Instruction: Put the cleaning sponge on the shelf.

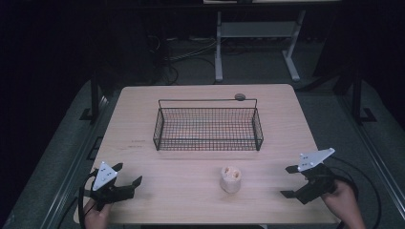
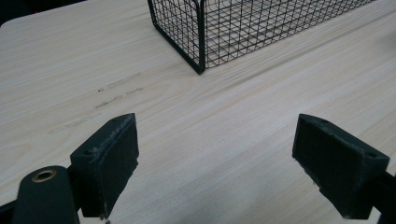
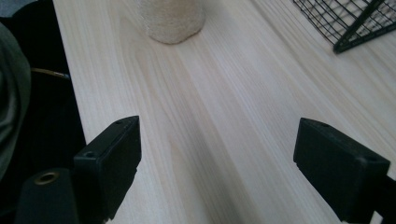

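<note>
A black wire basket (image 1: 208,125) stands in the middle of the light wooden table (image 1: 143,105); its near corner shows in the left gripper view (image 2: 201,42) and its corner in the right gripper view (image 3: 355,23). A small cream, rough-textured object (image 1: 231,179) stands upright in front of the basket, also at the top of the right gripper view (image 3: 173,18). My left gripper (image 1: 128,174) rests at the near left, open and holding nothing (image 2: 215,168). My right gripper (image 1: 289,181) is at the near right, open and holding nothing (image 3: 217,172), pointing toward the cream object.
A small dark round thing (image 1: 239,97) lies behind the basket's far rim. Faint marks (image 2: 116,91) are on the table left of the basket. Beyond the table are a white desk frame (image 1: 258,38) and cables on a dark floor.
</note>
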### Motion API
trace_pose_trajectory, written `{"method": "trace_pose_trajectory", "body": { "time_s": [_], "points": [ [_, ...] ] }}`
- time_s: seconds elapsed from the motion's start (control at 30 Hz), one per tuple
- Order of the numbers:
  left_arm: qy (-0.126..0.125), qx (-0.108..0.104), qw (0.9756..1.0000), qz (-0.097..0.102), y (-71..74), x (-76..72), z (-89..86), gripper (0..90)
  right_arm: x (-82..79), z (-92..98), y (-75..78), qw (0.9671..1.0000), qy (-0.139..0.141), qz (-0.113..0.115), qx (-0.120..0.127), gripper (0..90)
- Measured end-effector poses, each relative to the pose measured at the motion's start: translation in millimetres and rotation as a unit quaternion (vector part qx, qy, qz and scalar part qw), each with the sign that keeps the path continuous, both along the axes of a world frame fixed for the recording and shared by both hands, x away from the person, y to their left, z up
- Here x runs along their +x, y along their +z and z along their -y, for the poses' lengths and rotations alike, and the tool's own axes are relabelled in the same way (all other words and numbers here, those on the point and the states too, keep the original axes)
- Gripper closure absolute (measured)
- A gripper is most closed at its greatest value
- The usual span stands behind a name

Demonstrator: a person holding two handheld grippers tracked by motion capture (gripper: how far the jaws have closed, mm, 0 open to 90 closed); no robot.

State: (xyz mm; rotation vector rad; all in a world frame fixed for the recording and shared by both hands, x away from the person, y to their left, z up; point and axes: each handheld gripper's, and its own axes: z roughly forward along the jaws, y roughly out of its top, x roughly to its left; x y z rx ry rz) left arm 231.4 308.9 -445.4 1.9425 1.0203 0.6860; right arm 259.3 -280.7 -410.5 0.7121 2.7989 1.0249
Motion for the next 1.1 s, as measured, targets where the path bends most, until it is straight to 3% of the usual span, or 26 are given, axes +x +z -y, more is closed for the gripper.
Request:
{"method": "trace_pose_trajectory", "body": {
  "time_s": [0.8, 1.1],
  "points": [
    [0.006, 0.001, 1.0, -0.001, -1.1, -1.6, -3.0, 13.7, 3.7, -20.9, 0.9, 0.9995, 0.031, 0.0, -0.008, 14.6],
    [0.01, 0.0, 1.0, 0.0, -0.1, -2.3, -4.8, 13.7, 5.8, -39.3, 5.5, 0.9987, 0.05, 0.0, -0.011, 14.6]
  ]
}}
